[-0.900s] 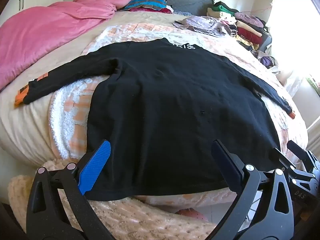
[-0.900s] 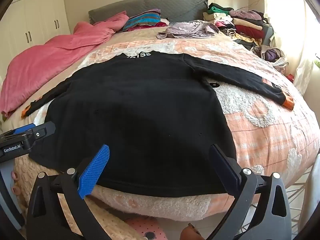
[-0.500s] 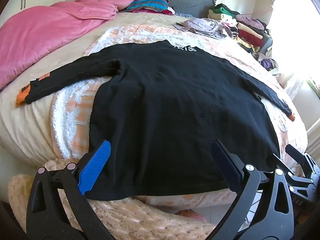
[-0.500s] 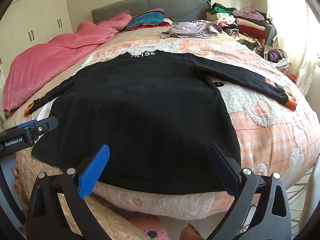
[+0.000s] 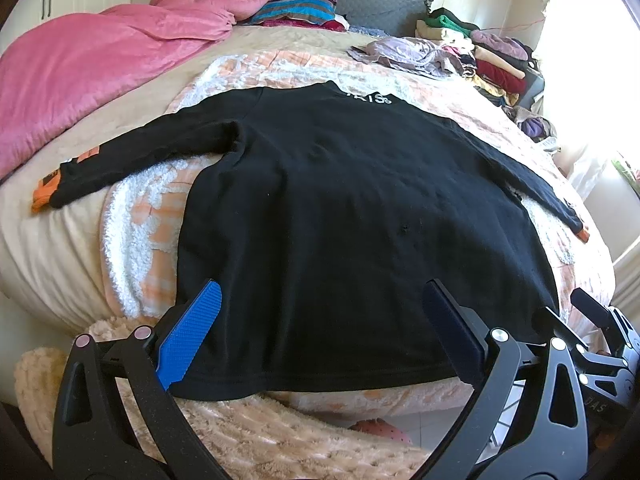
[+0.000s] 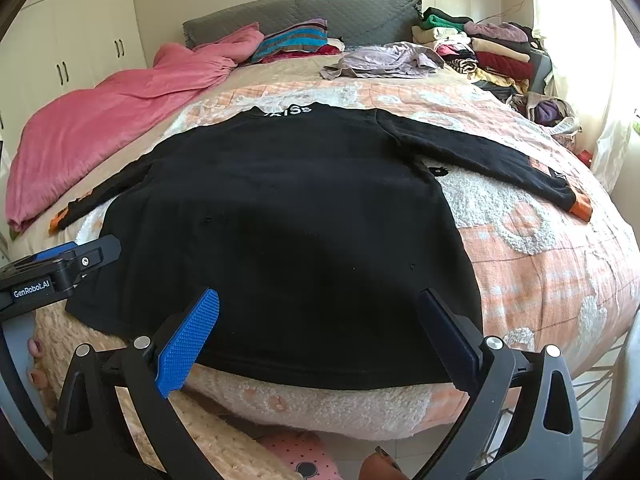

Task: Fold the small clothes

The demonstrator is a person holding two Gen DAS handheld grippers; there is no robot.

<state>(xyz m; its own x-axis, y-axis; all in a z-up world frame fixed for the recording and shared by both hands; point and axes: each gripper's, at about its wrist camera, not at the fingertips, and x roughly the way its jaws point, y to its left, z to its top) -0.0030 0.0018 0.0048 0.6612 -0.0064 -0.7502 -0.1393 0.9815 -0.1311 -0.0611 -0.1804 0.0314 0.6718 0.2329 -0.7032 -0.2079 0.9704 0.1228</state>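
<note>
Black sweater (image 5: pixel 340 208) flat on bed (image 5: pixel 52 248), sleeves out toward 9 and 3 o'clock, no fold yet. Left gripper (image 5: pixel 320 336) and right gripper (image 6: pixel 318 336) wide, empty, at hem, 6 o'clock. All folding remains.

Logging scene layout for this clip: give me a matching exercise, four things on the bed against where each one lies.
Things:
1. Black shirt
2. Pink blanket
3. Lilac garment
4. Clothes pile

Places:
A. Crumpled near the headboard, beyond the shirt's collar
B. Stacked at the bed's far right corner, by the window
C. Spread flat mid-bed, sleeves out, hem at the near edge
D. Heaped along the bed's left side

Pairs: 1-C, 2-D, 3-A, 4-B
</note>
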